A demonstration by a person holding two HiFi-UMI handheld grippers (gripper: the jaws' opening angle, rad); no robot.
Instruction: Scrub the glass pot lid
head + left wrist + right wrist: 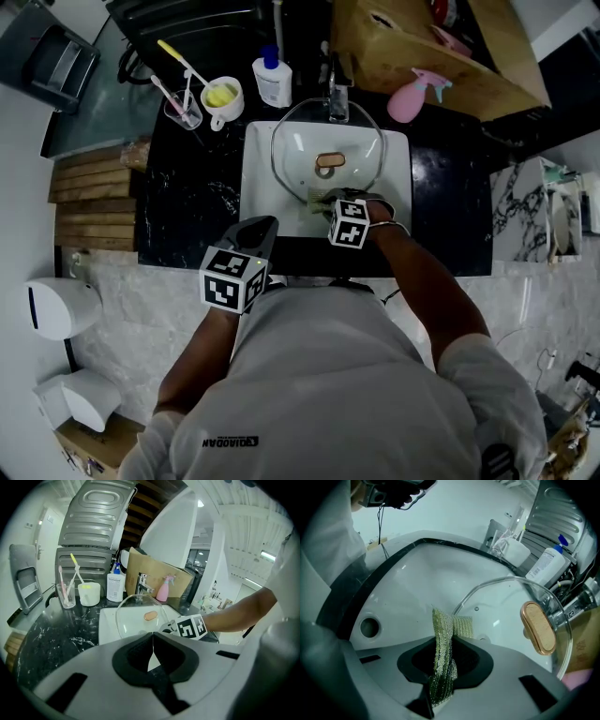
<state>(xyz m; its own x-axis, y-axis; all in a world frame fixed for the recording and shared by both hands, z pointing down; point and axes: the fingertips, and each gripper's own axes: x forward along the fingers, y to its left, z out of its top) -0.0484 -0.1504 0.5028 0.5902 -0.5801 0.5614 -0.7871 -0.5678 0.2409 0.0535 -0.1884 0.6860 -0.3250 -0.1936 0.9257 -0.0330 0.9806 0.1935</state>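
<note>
Black marble surface [187, 202], white sink [255, 178] mid-front. Glass pot lid [309, 150] propped inside, toward back edge. Right tongs [444, 641] clamped on scouring cloth [461, 626] near lid's rim; left tongs [153, 641] together, empty. Seems about to scrub: next, needs cloth pressed onto glass.

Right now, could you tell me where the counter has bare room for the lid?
The counter left of the sink, in front of the mug, is bare; so is the stretch right of the sink, in front of the spray bottle. The back edge is crowded: toothbrush glass, mug, bottle, tap.
</note>
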